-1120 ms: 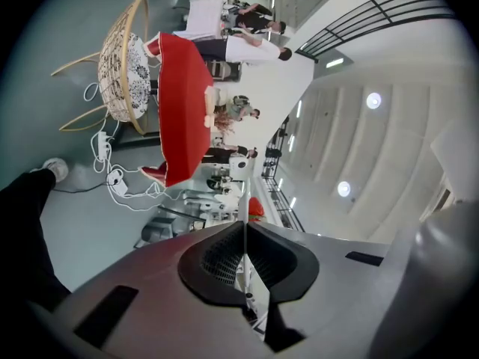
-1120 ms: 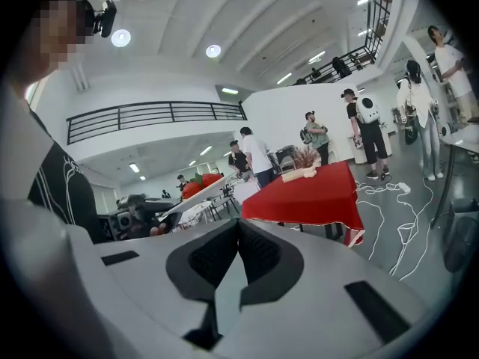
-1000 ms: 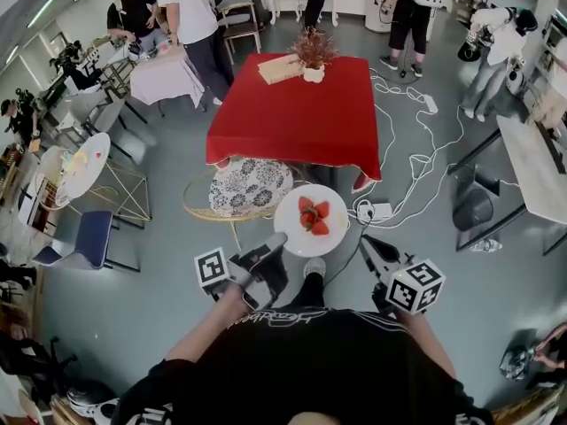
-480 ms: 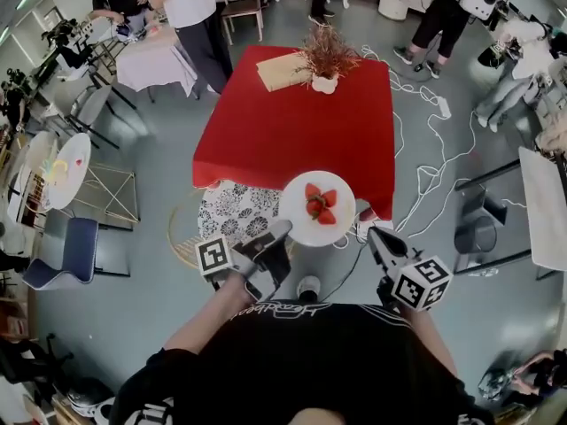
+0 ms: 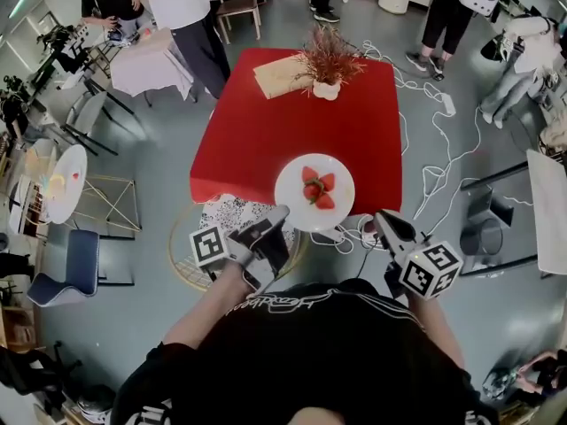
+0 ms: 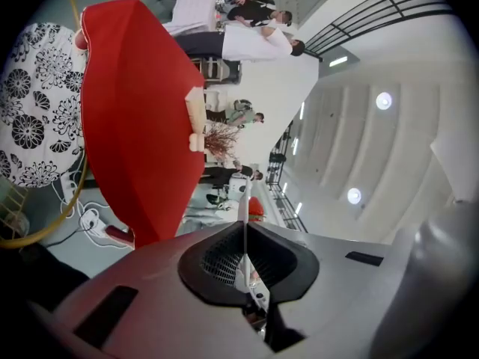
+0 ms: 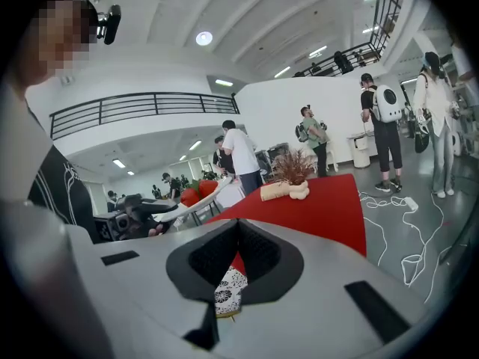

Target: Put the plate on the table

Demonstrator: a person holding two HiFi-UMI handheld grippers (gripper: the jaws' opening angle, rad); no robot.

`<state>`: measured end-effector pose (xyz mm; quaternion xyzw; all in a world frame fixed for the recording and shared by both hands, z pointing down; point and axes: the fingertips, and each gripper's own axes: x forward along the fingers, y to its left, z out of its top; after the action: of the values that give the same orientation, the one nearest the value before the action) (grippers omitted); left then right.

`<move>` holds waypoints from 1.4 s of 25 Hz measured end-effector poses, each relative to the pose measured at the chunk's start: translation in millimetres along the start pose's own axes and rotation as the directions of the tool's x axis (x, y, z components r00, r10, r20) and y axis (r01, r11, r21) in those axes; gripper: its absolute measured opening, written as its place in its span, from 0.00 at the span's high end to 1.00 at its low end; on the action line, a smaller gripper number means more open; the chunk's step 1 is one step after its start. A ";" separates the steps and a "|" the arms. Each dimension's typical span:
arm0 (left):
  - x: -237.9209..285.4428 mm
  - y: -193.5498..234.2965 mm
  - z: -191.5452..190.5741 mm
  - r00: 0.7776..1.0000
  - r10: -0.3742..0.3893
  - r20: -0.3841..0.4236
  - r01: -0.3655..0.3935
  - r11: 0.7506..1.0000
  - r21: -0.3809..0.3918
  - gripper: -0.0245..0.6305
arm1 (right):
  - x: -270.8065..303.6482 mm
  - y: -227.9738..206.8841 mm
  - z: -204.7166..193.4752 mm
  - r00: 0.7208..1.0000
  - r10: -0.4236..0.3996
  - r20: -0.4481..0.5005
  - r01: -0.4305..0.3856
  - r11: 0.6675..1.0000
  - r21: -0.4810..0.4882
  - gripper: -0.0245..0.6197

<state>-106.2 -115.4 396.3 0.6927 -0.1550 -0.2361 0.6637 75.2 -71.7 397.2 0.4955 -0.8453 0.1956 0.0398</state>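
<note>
A white plate (image 5: 314, 191) carrying cut strawberries (image 5: 316, 189) hangs over the near edge of the red table (image 5: 301, 122). My left gripper (image 5: 280, 217) is shut on the plate's near-left rim. In the left gripper view the plate (image 6: 245, 200) shows edge-on as a thin white line pinched between the jaws. My right gripper (image 5: 384, 220) hovers off the plate's right side, shut and holding nothing. The right gripper view has the plate (image 7: 196, 193) at the left and the red table (image 7: 322, 208) ahead.
A vase of dried plants (image 5: 328, 67) and a tan bundle (image 5: 279, 75) stand at the table's far end. A black-and-white patterned stool (image 5: 229, 212) on a gold frame sits below my left gripper. Cables (image 5: 425, 171) trail over the floor at the right. Several people stand beyond the table.
I have moved towards the red table. The plate, earlier over the floor and stool short of the table, now hangs over its near edge. Both grippers kept their jaw state.
</note>
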 end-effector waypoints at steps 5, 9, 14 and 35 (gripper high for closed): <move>-5.0 1.0 -4.5 1.000 0.000 0.022 0.000 1.000 0.000 0.93 | -2.5 1.9 -5.5 1.000 0.018 -0.015 -0.018 1.000 -0.002 0.95; 3.6 1.9 18.5 0.998 0.013 0.060 -0.013 1.000 -0.006 0.93 | 21.8 -9.3 10.4 0.999 0.046 -0.021 -0.046 0.999 0.000 0.95; 15.9 9.4 35.6 0.995 0.033 0.099 -0.032 0.999 -0.008 0.93 | 46.4 -24.3 15.6 0.997 0.076 -0.033 -0.075 0.997 0.019 0.95; 111.7 0.9 136.4 0.986 -0.006 0.167 -0.004 0.998 0.060 0.93 | 147.8 -108.1 46.5 0.980 0.151 -0.127 -0.144 0.987 0.065 0.95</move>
<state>-84.8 -289.9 382.5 0.6901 -0.2166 -0.2890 0.6271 98.6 -257.1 424.4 0.4184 -0.8696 0.2536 0.0670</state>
